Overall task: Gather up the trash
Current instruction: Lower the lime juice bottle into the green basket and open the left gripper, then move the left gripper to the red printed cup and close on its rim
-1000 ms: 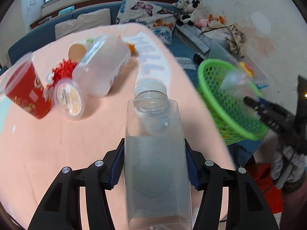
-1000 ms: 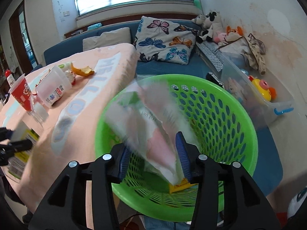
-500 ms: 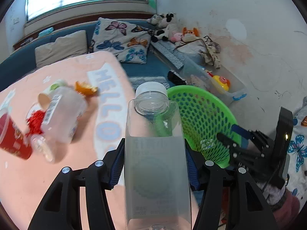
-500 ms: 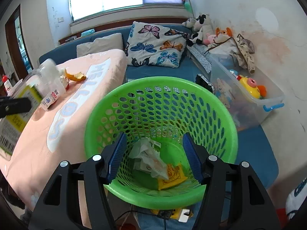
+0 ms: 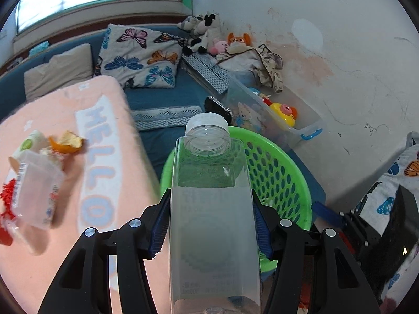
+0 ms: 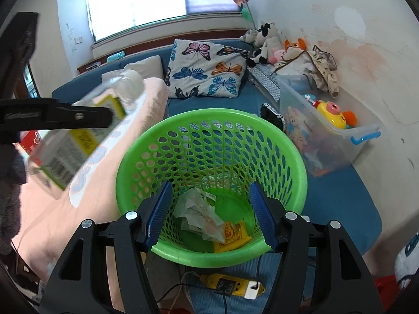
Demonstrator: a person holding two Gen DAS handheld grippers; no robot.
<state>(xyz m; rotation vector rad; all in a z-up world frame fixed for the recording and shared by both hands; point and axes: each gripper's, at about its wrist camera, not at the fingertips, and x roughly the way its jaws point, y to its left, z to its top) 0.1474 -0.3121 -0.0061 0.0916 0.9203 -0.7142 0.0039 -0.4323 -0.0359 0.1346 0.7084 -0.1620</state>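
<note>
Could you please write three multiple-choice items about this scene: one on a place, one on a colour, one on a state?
1. Where does the crumpled white paper lie?
A. on the pink blanket
B. at the bottom of the green perforated plastic basket
C. in the clear storage box

2. What colour is the screw cap of the clear square plastic bottle?
A. white
B. red
C. blue

3. What is the state of the right gripper?
A. shut on paper
B. shut on the bottle
C. open, with nothing between its fingers

Answers: 1 B, the paper shows through the basket's mouth; 2 A, the cap looks white in the left wrist view; 3 C, its blue pads stand apart above the basket, while the left gripper clamps the bottle.
</note>
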